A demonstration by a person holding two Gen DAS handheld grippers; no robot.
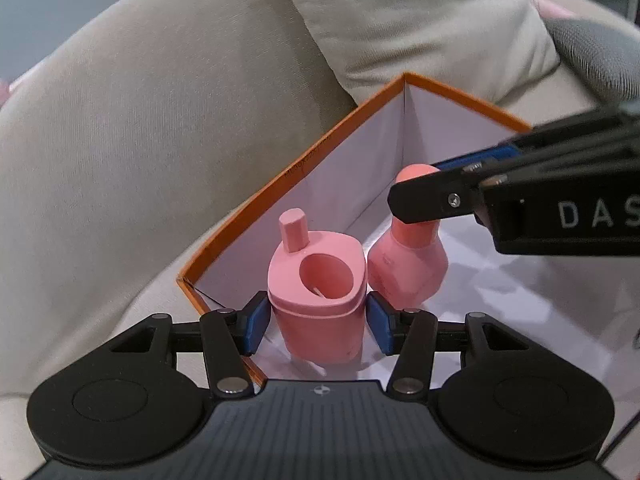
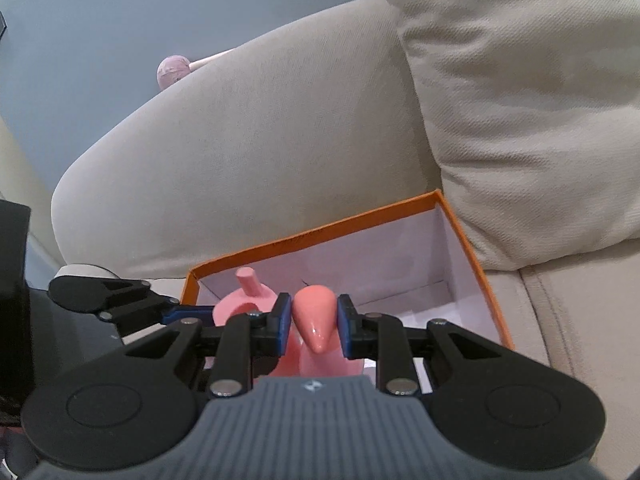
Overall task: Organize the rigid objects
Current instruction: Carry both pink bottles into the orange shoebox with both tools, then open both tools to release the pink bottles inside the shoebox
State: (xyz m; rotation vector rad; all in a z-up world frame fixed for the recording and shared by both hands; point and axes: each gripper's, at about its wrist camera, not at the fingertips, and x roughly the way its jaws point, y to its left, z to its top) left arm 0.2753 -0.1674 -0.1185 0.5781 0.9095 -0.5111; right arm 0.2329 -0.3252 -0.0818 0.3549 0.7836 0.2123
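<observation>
My left hand-held gripper (image 1: pixel 316 322) straddles the pink holder (image 1: pixel 318 296), one blue pad on each side of its body. The pads sit right at its walls, but I cannot tell whether they press on it. The holder stands upright inside the box (image 1: pixel 248 208), near the corner closest to me, with its peg and round opening facing up.

My right hand-held gripper (image 2: pixel 314 322) is clamped on the top of the pink bottle (image 2: pixel 316 320), both pads against its rounded cap. In the left view the bottle (image 1: pixel 408 264) stands just right of the holder, close beside it and leaning slightly; whether the two touch I cannot tell.

The box has an orange rim and white walls and lies on the beige sofa (image 2: pixel 240 152), with a cushion (image 2: pixel 520 100) behind it.
</observation>
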